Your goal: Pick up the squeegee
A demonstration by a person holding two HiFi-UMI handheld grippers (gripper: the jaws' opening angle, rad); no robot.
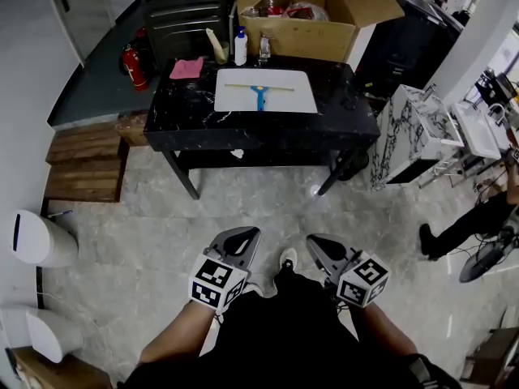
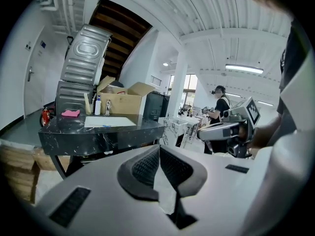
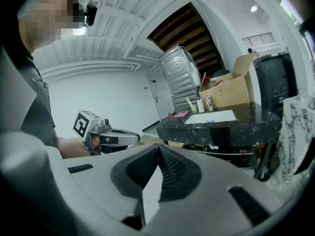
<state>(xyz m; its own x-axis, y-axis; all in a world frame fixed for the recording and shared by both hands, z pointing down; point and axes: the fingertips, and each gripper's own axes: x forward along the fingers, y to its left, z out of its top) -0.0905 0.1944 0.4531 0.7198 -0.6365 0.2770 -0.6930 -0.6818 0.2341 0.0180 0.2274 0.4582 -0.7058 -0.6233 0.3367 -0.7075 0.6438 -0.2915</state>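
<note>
The squeegee (image 1: 259, 93), with a blue handle and a pale blade bar, lies on a white mat (image 1: 235, 102) on the black marble table (image 1: 186, 120). In the left gripper view the mat (image 2: 108, 121) shows far off on that table. My left gripper (image 1: 242, 236) and right gripper (image 1: 319, 242) hang low in front of me over the floor, well short of the table. Both are shut with nothing between the jaws. In the right gripper view the left gripper (image 3: 135, 137) shows beside me.
A pink cloth (image 1: 186, 67), bottles (image 1: 240, 47) and an open cardboard box (image 1: 312, 14) sit at the table's far side. A marble-patterned stand (image 1: 409, 136) is at the right, wooden pallets (image 1: 81, 160) at the left. Another person (image 1: 470, 221) stands at the right.
</note>
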